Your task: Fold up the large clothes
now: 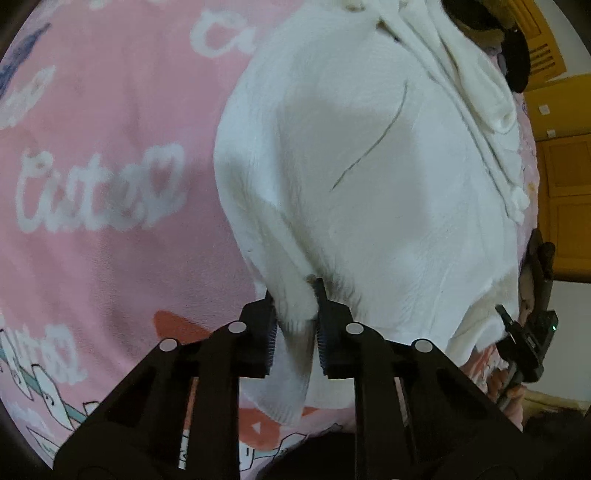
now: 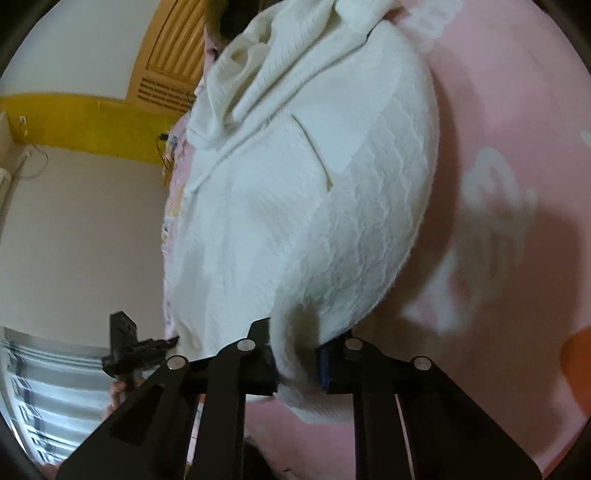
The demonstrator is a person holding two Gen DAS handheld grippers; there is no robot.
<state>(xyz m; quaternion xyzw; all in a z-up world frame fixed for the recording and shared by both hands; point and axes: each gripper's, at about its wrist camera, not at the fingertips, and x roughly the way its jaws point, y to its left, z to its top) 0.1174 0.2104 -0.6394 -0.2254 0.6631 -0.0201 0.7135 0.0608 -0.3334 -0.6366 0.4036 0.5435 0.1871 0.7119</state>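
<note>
A large white fleece garment lies spread on a pink blanket. My left gripper is shut on a bunched near corner of the garment. My right gripper is shut on the garment's other near corner. In the right wrist view the garment shows a slit pocket and crumpled folds at its far end. The right gripper also shows in the left wrist view at the garment's right edge. The left gripper shows in the right wrist view at the left edge.
The pink blanket with white lettering covers the bed. Yellow wooden cabinets and a beige wall lie beyond the bed's edge. A dark object sits past the garment's far end.
</note>
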